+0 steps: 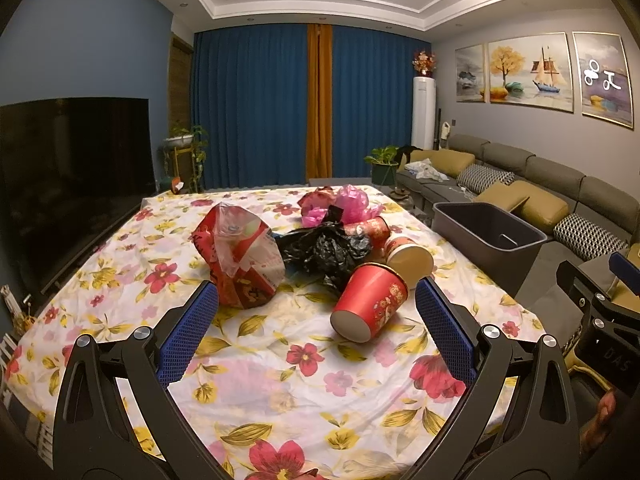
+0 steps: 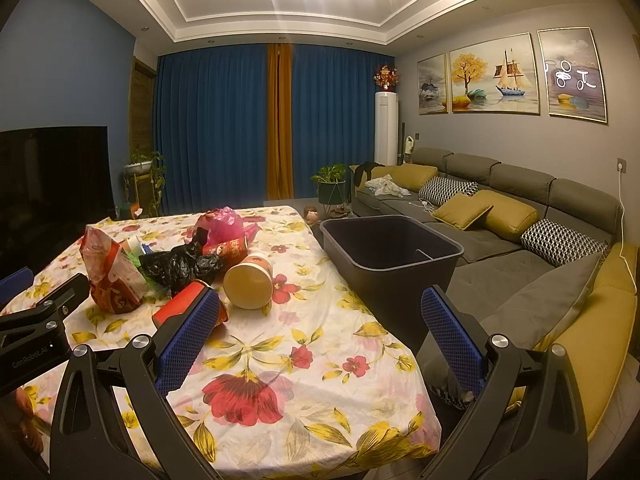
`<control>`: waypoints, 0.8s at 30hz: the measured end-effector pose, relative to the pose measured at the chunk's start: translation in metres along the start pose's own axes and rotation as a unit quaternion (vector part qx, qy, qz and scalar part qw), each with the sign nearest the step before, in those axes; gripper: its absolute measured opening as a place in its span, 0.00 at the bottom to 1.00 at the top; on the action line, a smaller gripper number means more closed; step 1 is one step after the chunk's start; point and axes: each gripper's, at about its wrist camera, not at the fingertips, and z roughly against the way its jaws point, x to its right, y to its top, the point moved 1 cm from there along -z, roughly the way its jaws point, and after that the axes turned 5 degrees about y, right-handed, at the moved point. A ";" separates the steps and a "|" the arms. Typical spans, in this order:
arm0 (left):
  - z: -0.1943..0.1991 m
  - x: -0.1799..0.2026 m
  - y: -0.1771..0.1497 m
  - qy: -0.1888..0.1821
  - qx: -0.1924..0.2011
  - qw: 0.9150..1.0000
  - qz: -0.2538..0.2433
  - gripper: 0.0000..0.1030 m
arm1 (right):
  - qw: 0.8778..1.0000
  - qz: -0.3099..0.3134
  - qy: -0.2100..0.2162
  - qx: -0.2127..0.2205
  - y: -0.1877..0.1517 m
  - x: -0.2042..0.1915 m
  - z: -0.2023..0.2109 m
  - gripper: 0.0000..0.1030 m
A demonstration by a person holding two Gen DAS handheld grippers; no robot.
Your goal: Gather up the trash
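A heap of trash sits in the middle of both frames on a table covered with a floral cloth (image 1: 280, 360). Nearest the camera in the left wrist view, just right of centre, a red paper cup (image 1: 370, 304) lies on its side with its base toward the lens. Behind it and touching it, a second paper cup (image 1: 410, 256) with a tan interior lies tipped, its mouth open toward the viewer. A crumpled black plastic bag (image 1: 326, 250) spreads across the centre of the pile, with a red printed tube-shaped wrapper (image 1: 368, 230) above it. To the left of centre stands a red and clear snack bag (image 1: 240, 256), puffed and upright. At the back of the heap, in the upper middle, lies bunched pink plastic (image 1: 340, 202).

The left gripper (image 1: 316, 320) hovers low over the cloth in the lower part of its frame, its blue-padded fingers spread wide apart and holding nothing; the red cup lies just ahead between them. The right gripper (image 2: 320, 324) is likewise spread wide and empty in the lower part of its own frame, over the table's right edge, with its left finger in front of the red cup.

A dark grey plastic bin (image 2: 390, 256) stands just beyond the table's right edge, at centre right of the right wrist view. Behind it, along the right side, runs a grey sofa (image 2: 520, 216) with yellow and patterned cushions. Blue curtains (image 2: 220, 128) fill the far wall, and a dark television (image 1: 72, 184) stands at the left
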 end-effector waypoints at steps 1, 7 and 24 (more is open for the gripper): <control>0.001 0.001 0.000 -0.001 0.000 1.000 0.000 0.94 | 1.000 0.000 0.000 0.000 0.000 0.000 0.000 0.95; 0.003 -0.002 0.003 -0.004 0.005 1.000 0.006 0.94 | 1.000 0.000 0.000 -0.001 0.002 0.001 0.000 0.95; 0.007 -0.007 0.007 -0.006 0.012 1.000 0.009 0.94 | 1.000 -0.002 0.000 0.000 0.001 0.001 -0.001 0.95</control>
